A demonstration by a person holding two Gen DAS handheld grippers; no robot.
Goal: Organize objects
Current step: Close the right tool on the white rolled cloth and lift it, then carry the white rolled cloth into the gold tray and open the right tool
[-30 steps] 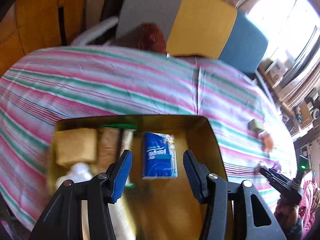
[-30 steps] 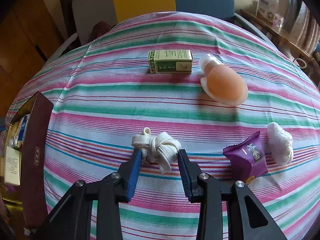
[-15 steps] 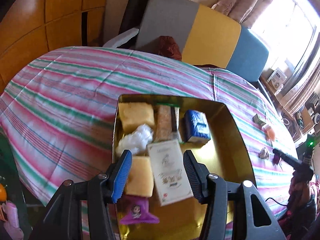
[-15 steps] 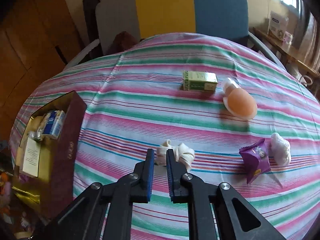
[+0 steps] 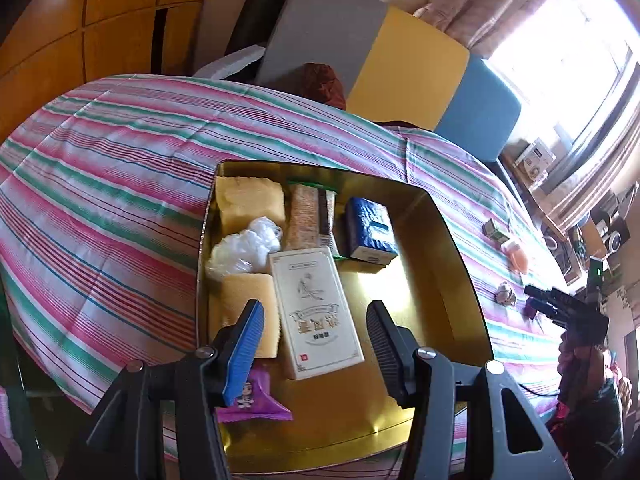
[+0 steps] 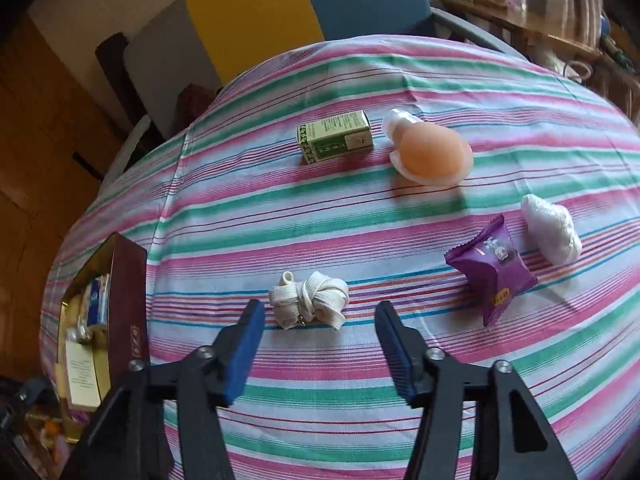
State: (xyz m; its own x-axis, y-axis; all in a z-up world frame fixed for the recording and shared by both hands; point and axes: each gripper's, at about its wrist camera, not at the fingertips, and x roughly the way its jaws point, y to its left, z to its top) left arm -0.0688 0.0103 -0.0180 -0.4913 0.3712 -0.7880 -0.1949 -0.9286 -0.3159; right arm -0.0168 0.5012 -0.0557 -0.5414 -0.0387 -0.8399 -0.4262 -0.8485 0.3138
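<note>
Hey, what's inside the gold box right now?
In the gold box: two yellow sponges, a white plastic wad, a snack bar, a blue tissue pack, a white card box and a purple packet. Anything under them is hidden.

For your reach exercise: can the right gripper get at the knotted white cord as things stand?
Probably yes. The knotted white cord lies alone on the striped cloth just ahead of the right gripper, whose empty jaws are opening.
</note>
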